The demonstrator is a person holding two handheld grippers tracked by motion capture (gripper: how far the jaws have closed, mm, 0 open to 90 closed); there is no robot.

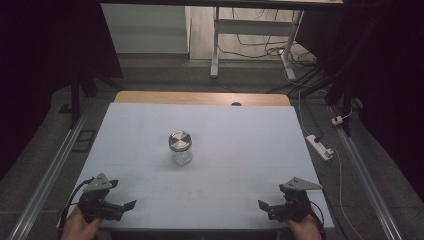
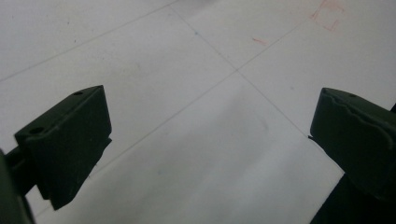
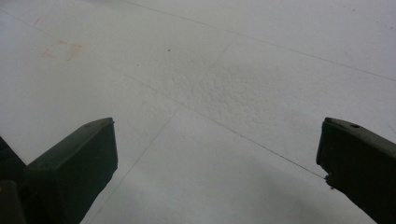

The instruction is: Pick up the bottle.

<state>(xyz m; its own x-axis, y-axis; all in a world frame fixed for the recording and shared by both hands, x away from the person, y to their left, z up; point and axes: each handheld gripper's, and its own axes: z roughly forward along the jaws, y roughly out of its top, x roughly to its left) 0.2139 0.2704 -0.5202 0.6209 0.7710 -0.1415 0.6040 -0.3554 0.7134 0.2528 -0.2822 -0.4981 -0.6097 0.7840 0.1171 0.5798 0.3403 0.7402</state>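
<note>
While both pairs of black fingers stand spread wide with nothing between them, the left gripper (image 1: 131, 204) sits at the near left corner of the table (image 1: 240, 130) and the right gripper (image 1: 261, 205) at the near right corner, each held by a hand at the bottom edge of the high view. In the left gripper view, the left gripper's fingers (image 2: 70, 140) frame bare white table surface crossed by thin lines, with a faint red square mark (image 2: 329, 14) farther off. In the right gripper view, the right gripper's fingers (image 3: 79, 163) likewise frame bare white surface, with a pale red mark (image 3: 63, 49) toward the upper left. The two grippers point inward, toward each other, well apart. Farther out, a clear glass jar (image 1: 180, 147) with a round metal lid (image 1: 180, 140) stands upright near the middle of the table, well away from both grippers and touched by neither. Beyond the table's wooden far edge, cables and a power strip (image 1: 320, 146) lie on the floor.
</note>
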